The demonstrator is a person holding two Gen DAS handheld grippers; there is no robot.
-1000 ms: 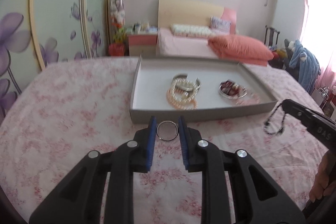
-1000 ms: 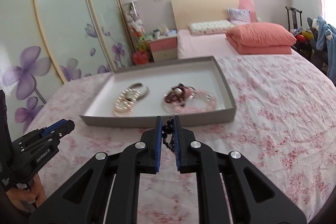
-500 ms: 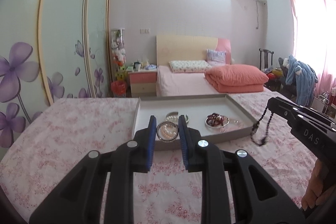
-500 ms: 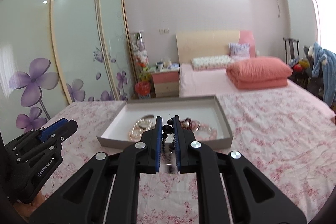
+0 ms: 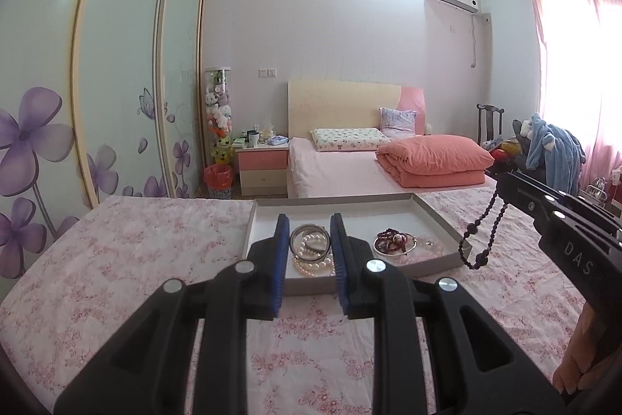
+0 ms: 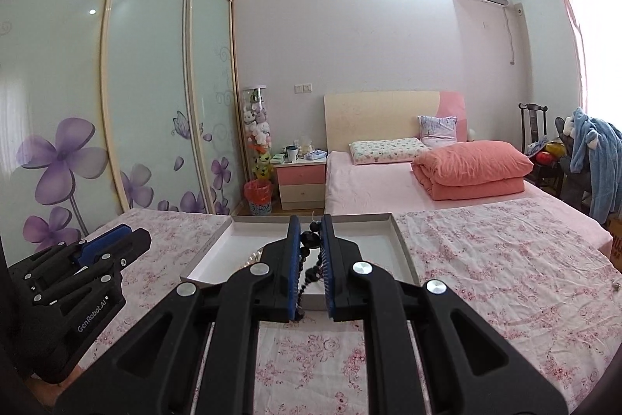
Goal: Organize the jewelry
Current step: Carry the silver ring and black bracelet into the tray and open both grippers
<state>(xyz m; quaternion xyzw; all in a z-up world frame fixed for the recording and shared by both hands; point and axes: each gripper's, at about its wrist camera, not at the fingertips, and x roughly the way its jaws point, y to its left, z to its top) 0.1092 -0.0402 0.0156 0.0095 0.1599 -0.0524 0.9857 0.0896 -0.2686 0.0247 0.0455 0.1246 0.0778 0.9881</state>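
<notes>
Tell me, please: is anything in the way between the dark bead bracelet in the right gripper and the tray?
Nothing visible blocks it. The dark bead bracelet hangs from the right gripper beside the tray, whose front wall is low.

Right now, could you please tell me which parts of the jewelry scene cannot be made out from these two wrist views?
- Right wrist view: the right claw and its dark beaded bracelet hide most of the grey cardboard tray.
- Left wrist view: the thin silver ring in the left claw overlaps the pearl strand.
- Left wrist view: the pale pink bracelet is too faint to tell details.
</notes>
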